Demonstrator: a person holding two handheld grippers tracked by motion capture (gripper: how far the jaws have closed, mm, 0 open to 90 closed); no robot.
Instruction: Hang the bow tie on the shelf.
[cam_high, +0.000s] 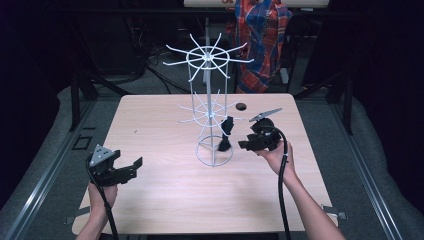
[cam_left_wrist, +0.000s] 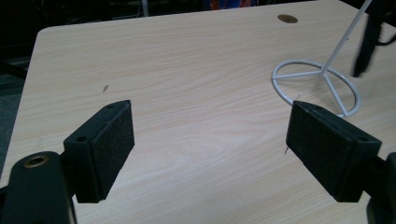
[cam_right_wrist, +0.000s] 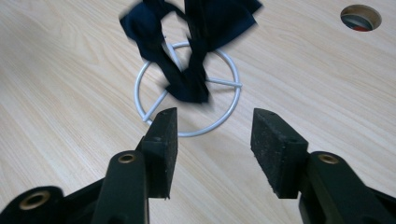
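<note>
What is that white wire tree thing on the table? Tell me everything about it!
The white wire rack stands upright near the middle of the light wooden table. It has a round ring base, a thin pole and two tiers of spokes that fan out like wheels. A dark cloth strip hangs from the lower tier. Neither gripper touches it.

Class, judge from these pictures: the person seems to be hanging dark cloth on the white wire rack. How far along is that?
Done: one dark cloth piece hangs from the white wire rack. In hand: nothing; the right gripper sits open just short of the cloth, the left gripper open over bare table. Left: cannot tell; the other prongs look bare.
</note>
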